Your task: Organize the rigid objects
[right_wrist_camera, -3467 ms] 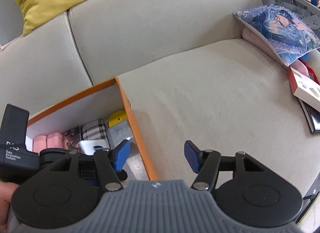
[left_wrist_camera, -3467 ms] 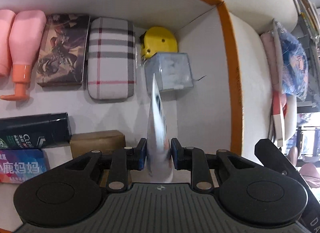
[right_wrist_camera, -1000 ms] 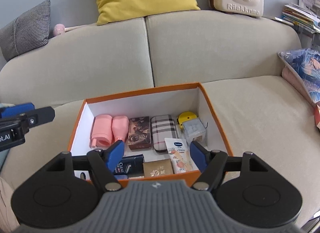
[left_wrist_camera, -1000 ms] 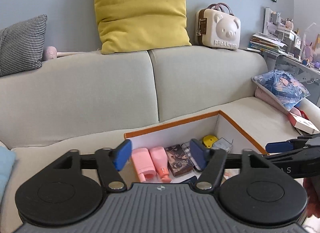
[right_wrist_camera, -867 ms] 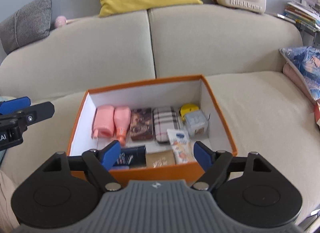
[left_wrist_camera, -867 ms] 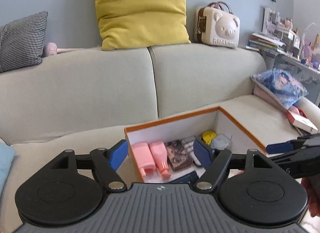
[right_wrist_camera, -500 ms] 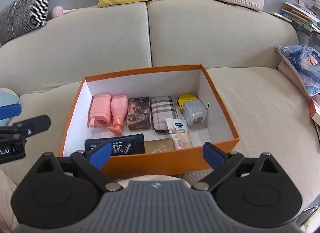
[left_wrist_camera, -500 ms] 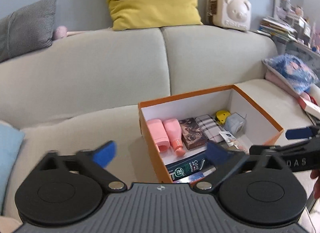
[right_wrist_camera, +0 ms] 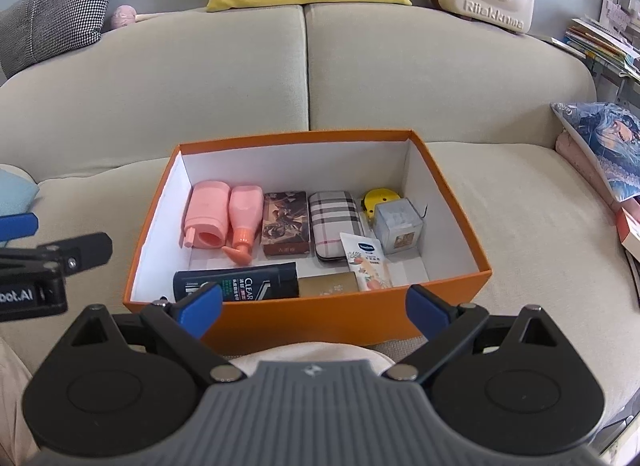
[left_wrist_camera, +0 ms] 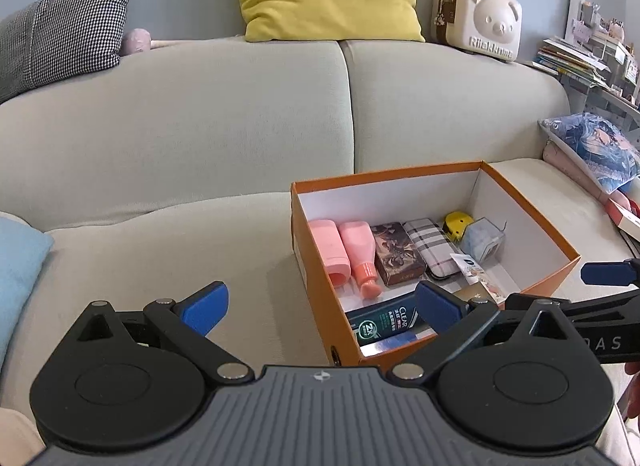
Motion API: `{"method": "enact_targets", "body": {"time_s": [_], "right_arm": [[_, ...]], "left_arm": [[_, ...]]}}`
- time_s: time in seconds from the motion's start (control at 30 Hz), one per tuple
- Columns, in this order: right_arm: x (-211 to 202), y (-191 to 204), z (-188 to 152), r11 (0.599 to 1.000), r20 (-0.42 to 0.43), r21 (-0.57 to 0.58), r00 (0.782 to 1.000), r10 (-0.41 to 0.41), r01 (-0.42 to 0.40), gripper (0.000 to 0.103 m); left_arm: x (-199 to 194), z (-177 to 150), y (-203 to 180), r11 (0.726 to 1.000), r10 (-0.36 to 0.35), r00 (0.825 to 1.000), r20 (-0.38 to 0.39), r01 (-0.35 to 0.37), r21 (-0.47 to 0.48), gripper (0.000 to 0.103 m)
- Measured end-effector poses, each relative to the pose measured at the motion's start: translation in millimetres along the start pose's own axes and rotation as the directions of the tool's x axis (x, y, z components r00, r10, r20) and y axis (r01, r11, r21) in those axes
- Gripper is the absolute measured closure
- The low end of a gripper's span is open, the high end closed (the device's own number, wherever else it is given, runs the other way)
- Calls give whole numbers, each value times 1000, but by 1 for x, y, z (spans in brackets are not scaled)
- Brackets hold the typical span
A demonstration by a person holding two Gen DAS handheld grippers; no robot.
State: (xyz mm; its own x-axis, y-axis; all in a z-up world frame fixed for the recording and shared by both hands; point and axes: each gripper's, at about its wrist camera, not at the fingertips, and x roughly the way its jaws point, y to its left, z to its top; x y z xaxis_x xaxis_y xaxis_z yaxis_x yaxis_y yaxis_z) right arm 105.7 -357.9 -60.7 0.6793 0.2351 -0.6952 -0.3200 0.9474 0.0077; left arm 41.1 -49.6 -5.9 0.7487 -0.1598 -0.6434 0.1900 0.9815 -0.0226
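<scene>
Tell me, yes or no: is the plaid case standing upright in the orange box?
No, the plaid rectangular case lies flat on the floor of the orange cardboard box, between a dark illustrated card box and a clear plastic cube.

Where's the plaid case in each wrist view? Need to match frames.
Left wrist: plaid case right of centre, back row of the orange box, foreshortened.
Right wrist: plaid case near centre, back row, seen from above.
Shared landmark: yellow tape measure, just right of the case in both.
</scene>
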Motion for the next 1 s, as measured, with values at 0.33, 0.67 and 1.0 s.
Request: {"method": "enact_targets", "body": {"time_s": [0.33,0.67,1.0], "right_arm": [[0,0,-4,1000,-5,-2,1000,8,-8,5],[-1,-2,-5,1000,-5,1,1000,15,-15,5],[-3,-1,-6,1000,-7,-5,1000,24,-24,5]], "left_arm": [[3,0,3,1000,14,1000,-24,-15,-9,0],[2,0,4,1000,13,999,-31,-13,-2,0],[0,-1,4,1000,11,1000,-29,-11,-1,0]]}}
